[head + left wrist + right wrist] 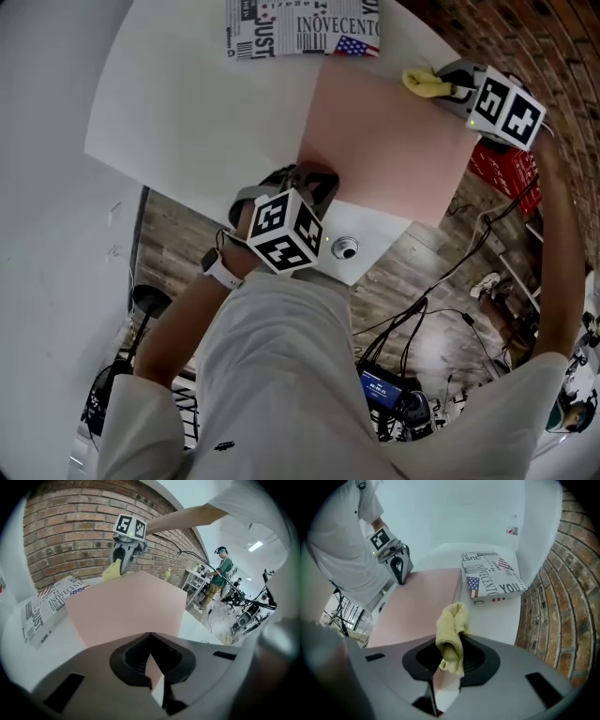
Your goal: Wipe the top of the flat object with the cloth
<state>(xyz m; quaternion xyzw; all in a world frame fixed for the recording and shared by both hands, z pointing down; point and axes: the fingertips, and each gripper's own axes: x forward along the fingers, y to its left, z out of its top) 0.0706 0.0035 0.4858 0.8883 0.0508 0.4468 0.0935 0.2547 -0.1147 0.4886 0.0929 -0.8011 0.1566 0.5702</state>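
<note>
My left gripper has its jaws pressed together. Its tips sit at the near edge of the pink sheet, about midway along that edge. I cannot tell whether they pinch the sheet's edge or only bear down on it. The sheet lies flat on the white table, and its near right corner runs out past the table's edge. My right gripper points steeply down at the sheet's far right corner with its jaws closed on the yellow cloth. The cloth is bunched into a fold that stands out beyond the jaw tips, with a short tail hanging back between them. From the head view the cloth sits right at that corner, but I can't make out whether it is touching the sheet. Just beyond the sheet's far edge, a printed box with newspaper lettering and a flag patch lies flat on the table, close to the sheet's far left corner. A round metal fitting is set into the table near its front edge, beside my left gripper.
</note>
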